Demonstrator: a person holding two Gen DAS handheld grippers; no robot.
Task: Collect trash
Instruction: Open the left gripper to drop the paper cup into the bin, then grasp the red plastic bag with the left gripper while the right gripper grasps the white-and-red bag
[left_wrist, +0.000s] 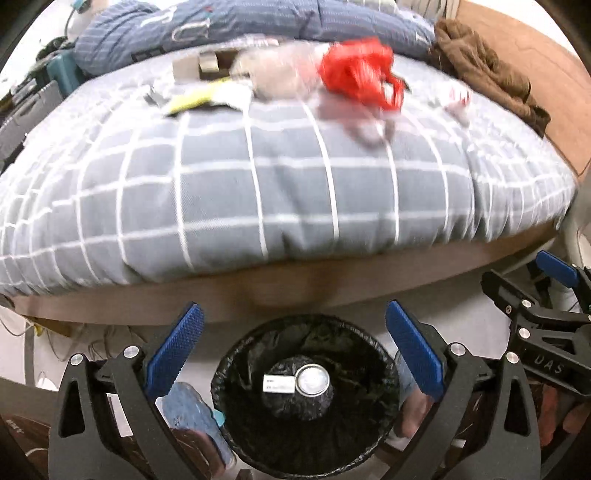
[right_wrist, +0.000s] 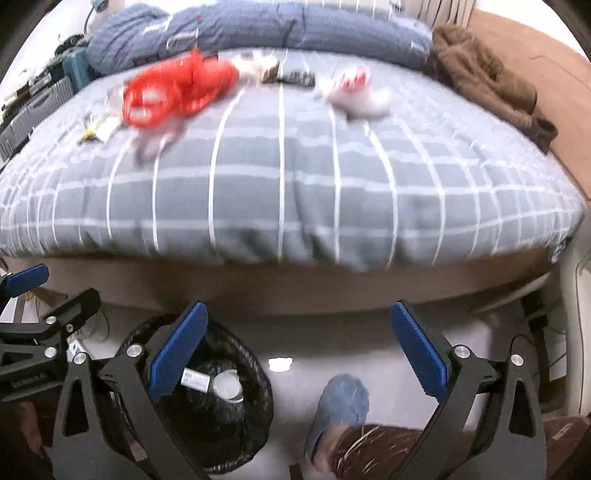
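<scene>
A bin with a black liner (left_wrist: 369, 410) stands on the floor at the foot of the bed, with a labelled container with a round silvery end (left_wrist: 299, 382) lying in it. My left gripper (left_wrist: 293, 310) hangs over the bin, open wide and empty. My right gripper (right_wrist: 298, 308) is open too, over bare floor to the right of the bin (right_wrist: 255, 373). On the grey checked bed cover (left_wrist: 280, 177) lie a red plastic bag (left_wrist: 354, 70), clear plastic, cardboard pieces (left_wrist: 199, 64), a yellow-white wrapper (left_wrist: 207, 96) and a white-and-red wrapper (right_wrist: 354, 88).
A person's feet in blue slippers (right_wrist: 343, 402) stand beside the bin. A brown garment (left_wrist: 487, 70) lies at the bed's right edge and a blue striped duvet (left_wrist: 221, 26) at the far end. Cluttered shelving is on the left, and cables lie under the bed.
</scene>
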